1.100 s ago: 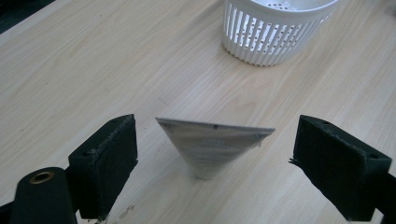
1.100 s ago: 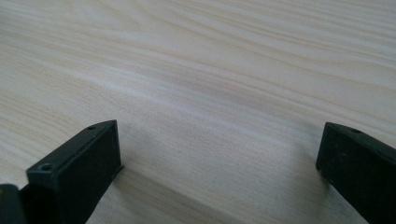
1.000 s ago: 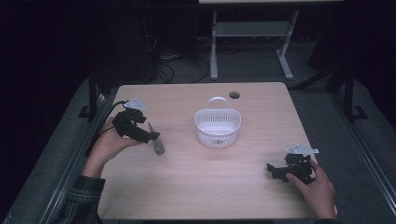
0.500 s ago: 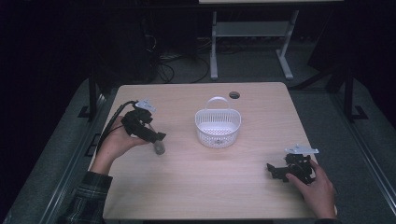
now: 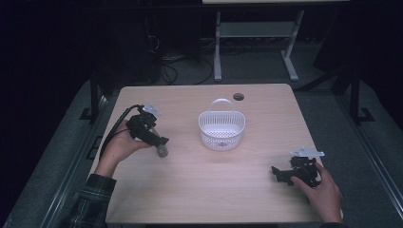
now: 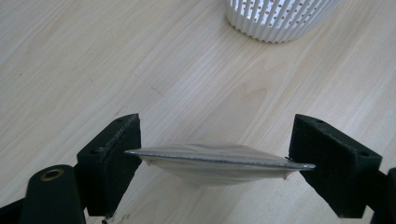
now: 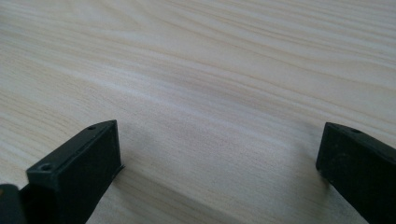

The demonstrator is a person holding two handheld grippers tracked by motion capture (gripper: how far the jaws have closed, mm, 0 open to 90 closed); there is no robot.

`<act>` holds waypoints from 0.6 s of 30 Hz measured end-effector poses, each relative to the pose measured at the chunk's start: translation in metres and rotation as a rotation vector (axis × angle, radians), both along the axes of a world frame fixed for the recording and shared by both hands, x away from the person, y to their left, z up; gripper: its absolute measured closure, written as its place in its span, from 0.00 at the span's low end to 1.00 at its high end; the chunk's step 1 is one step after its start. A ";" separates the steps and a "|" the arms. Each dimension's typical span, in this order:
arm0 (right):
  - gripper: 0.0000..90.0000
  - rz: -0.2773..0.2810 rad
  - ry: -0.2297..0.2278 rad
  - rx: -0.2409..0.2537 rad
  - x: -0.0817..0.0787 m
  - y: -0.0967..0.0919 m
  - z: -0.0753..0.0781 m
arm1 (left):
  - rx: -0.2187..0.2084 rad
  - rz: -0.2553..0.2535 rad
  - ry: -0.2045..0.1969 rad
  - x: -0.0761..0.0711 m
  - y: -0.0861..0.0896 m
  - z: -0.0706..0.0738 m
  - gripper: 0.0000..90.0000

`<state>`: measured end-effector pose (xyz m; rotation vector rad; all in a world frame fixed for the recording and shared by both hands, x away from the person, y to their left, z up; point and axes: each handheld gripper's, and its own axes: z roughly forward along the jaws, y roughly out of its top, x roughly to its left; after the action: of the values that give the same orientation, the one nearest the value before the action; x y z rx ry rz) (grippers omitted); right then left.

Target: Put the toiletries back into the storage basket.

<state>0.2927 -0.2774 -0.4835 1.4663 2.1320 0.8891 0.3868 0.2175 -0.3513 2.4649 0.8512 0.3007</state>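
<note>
My left gripper (image 5: pixel 160 144) is over the left part of the wooden table (image 5: pixel 237 199), shut on a small shallow silvery dish (image 5: pixel 162 151). In the left gripper view the dish (image 6: pixel 219 161) spans the gap edge-on, its thin rim touching both black pads (image 6: pixel 112 163), just above the wood. The white slotted basket (image 5: pixel 221 129) stands at the table's middle, to the right of that gripper; its ribbed wall (image 6: pixel 275 21) is at the top of the left gripper view. My right gripper (image 5: pixel 279 175) rests low at the front right, open, with bare wood between its jaws (image 7: pixel 219 158).
The basket has an arched handle (image 5: pixel 221 102) at its far side. A round cable hole (image 5: pixel 238 97) lies near the table's back edge. A black cable (image 5: pixel 116 128) trails from the left gripper over the left edge. A metal stand (image 5: pixel 252 42) is on the floor behind.
The left hand and gripper shifted a little to the right; the dish stays at about the same spot. The right gripper has not moved.
</note>
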 end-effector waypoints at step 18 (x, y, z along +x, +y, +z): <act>0.00 0.000 0.000 0.000 0.000 0.000 0.000 | 0.023 -0.005 -0.013 -0.002 0.003 0.003 0.32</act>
<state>0.2927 -0.2774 -0.4834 1.4661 2.1323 0.8889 0.3849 0.2201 -0.3485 2.4835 0.8400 0.3265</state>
